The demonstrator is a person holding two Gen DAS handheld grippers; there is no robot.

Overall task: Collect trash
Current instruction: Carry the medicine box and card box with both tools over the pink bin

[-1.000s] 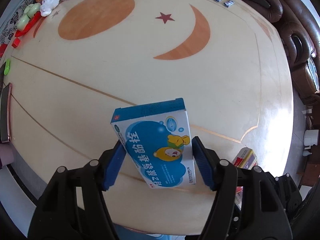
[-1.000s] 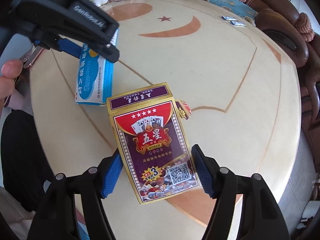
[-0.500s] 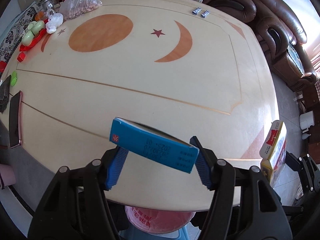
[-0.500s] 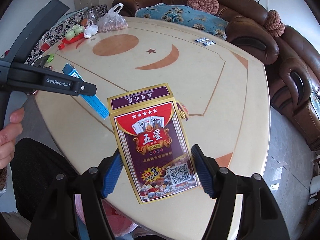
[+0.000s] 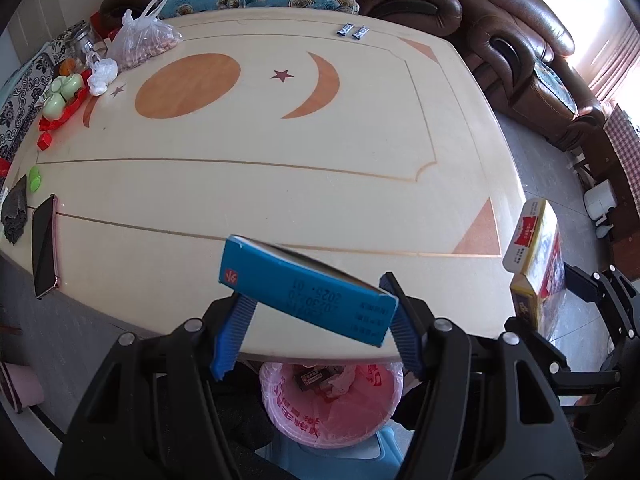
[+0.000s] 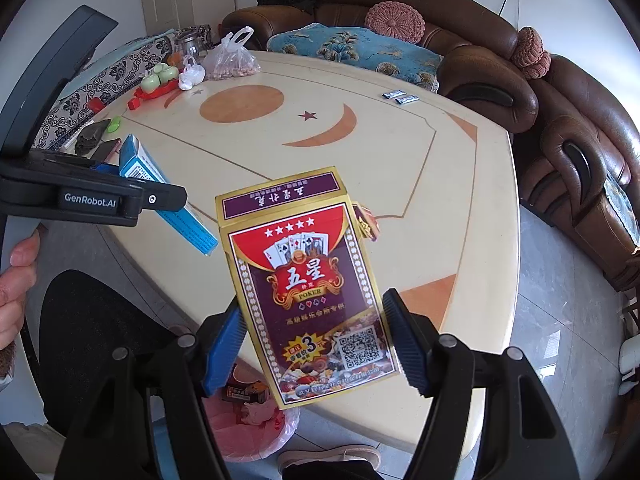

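My left gripper (image 5: 316,320) is shut on a blue medicine box (image 5: 304,292), held tilted above the table's near edge, over a bin lined with a pink bag (image 5: 332,408). The box also shows in the right wrist view (image 6: 168,196). My right gripper (image 6: 316,340) is shut on a red and purple playing card box (image 6: 308,284), held upright in the air over the near table edge. The card box also shows at the right of the left wrist view (image 5: 536,256). The pink bin (image 6: 248,424) lies below it, with some trash inside.
The cream table (image 5: 280,184) carries two small wrappers (image 5: 352,31) at the far edge, a plastic bag of nuts (image 5: 144,40), a white crumpled bag (image 5: 102,74), green and red items (image 5: 60,96) and a phone (image 5: 43,246) at the left. Brown sofas (image 5: 520,60) stand behind.
Both grippers lifted their boxes off the table and drew back toward the near edge. The blue box tipped edge-on, and the pink bin came into view below.
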